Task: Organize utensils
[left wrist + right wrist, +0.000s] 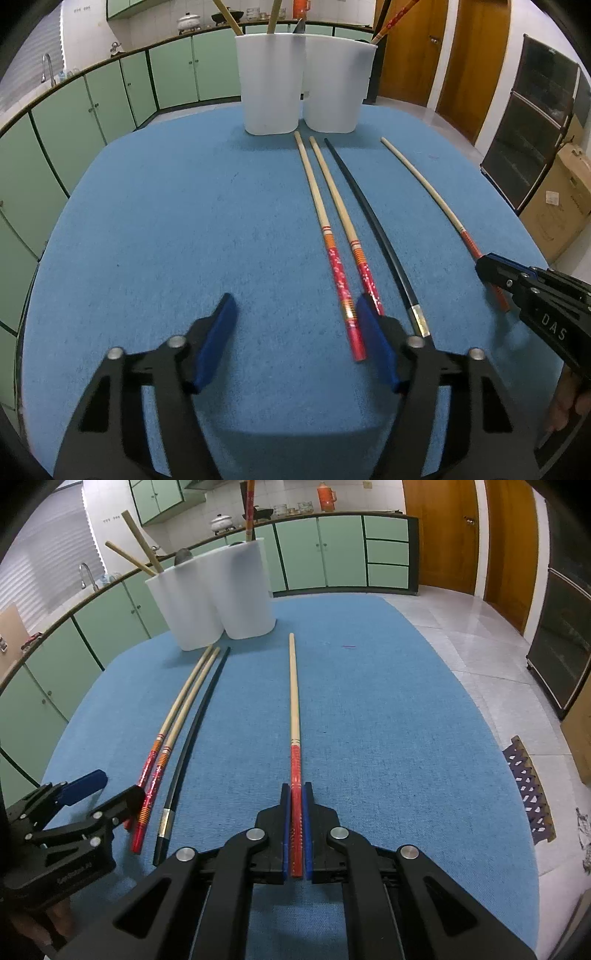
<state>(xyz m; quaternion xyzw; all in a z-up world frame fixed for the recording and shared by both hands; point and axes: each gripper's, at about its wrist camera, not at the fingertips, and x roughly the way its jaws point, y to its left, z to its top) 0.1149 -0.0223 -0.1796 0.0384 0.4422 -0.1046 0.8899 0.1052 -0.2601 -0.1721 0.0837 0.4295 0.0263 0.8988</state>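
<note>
Two white holders (271,83) (338,83) stand at the far side of the blue table, with several utensils in them. On the table lie two red-handled wooden chopsticks (325,225) (338,206) and a black chopstick (373,218). My right gripper (296,794) is shut on the red handle of a fourth wooden chopstick (294,686), which points at the holders; it also shows in the left wrist view (428,188). My left gripper (295,306) is open and empty, low over the table, its right pad (373,332) beside the chopstick handles.
The blue table (166,221) has a rounded edge. Green kitchen cabinets (110,99) and a counter with a sink run behind and left. Wooden doors (443,535), a dark cabinet (535,122) and cardboard boxes (557,206) stand to the right.
</note>
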